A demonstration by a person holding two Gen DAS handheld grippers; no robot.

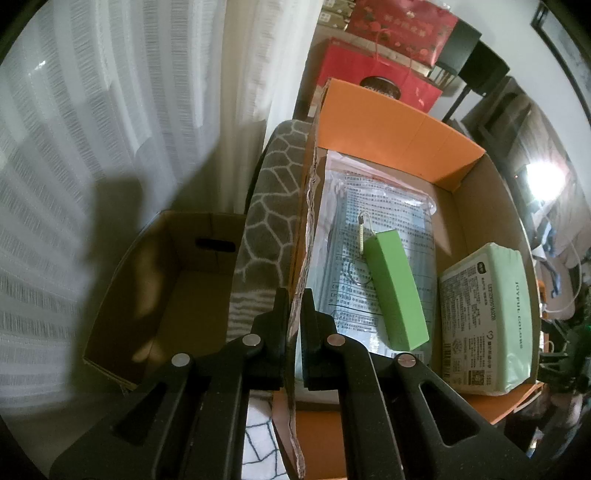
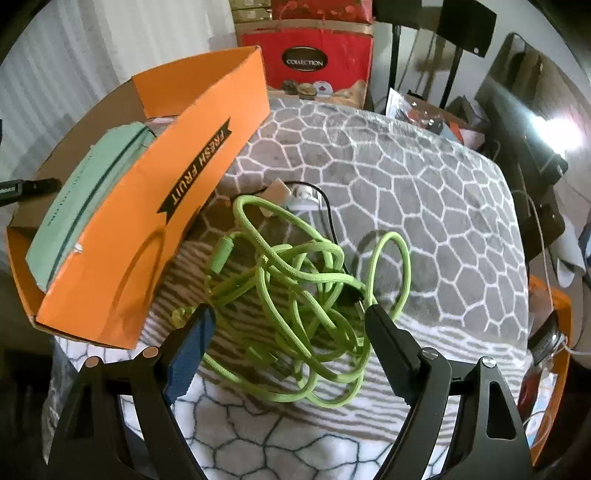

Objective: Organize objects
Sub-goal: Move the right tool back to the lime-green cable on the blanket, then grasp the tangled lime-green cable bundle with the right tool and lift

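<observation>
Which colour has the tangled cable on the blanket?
Bright green cable; clearest in the right wrist view.

A white curtain (image 1: 110, 147) hangs at the left, sheer and ribbed with fine stripes, part of it in shadow. Below it sits a plain brown carton (image 1: 155, 295), open at the top, with a slot handle cut in its far wall. A grey blanket (image 2: 406, 206) with a white honeycomb pattern covers the surface; nearer the camera the pattern turns to stripes, then to dark lines on white. Behind it stands a red box (image 2: 306, 55) printed "COLLECTION", with a red gift bag (image 1: 402, 26) stacked above. To the right are a dark chair (image 2: 458, 22) and a bright glare (image 2: 557, 129) of light.
</observation>
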